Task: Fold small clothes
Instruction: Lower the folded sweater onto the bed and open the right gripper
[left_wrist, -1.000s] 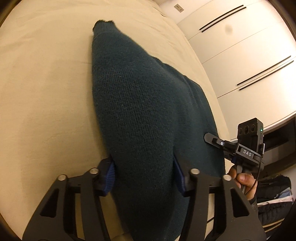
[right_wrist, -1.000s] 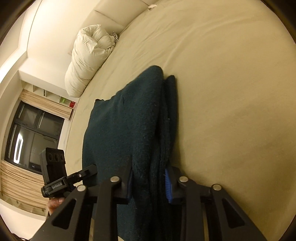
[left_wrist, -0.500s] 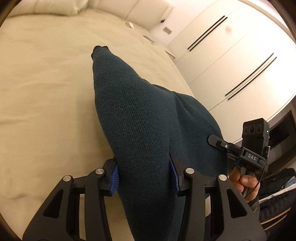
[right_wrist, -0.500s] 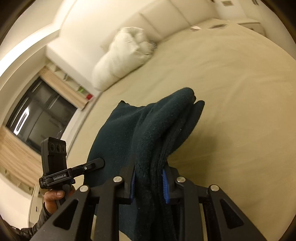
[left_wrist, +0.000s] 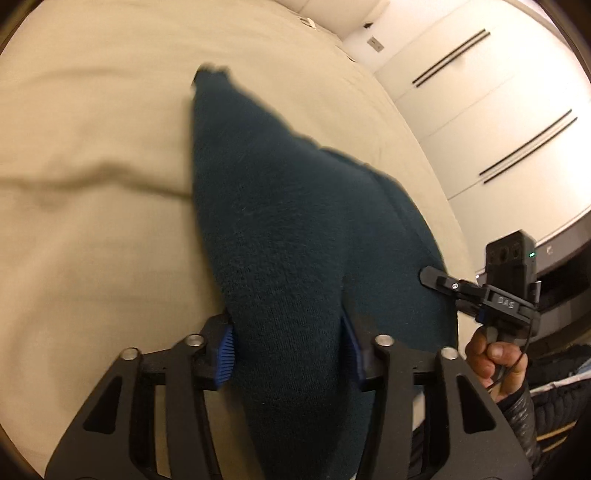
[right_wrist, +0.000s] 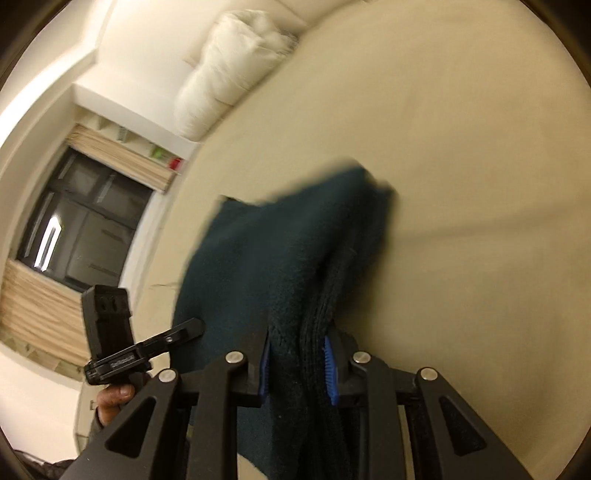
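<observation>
A dark teal knitted garment (left_wrist: 280, 236) lies stretched over the cream bed, its far tip resting on the sheet. My left gripper (left_wrist: 288, 350) is shut on one near edge of it, the knit bunched between the blue pads. My right gripper (right_wrist: 297, 362) is shut on the other near edge (right_wrist: 295, 258), where several layers are stacked between the pads. Each gripper shows in the other's view: the right one at the right side of the left wrist view (left_wrist: 495, 295), the left one at the lower left of the right wrist view (right_wrist: 122, 347).
The cream bed sheet (left_wrist: 92, 184) spreads around the garment, with a crease on the left. A white duvet bundle (right_wrist: 229, 66) sits at the head of the bed. White wardrobe doors (left_wrist: 498, 110) stand to the right, a dark window (right_wrist: 74, 229) to the left.
Both grippers stayed shut on the garment and lifted, then tilted back down toward the bed. The views are motion-blurred now and the garment's far end has shifted over the sheet.
</observation>
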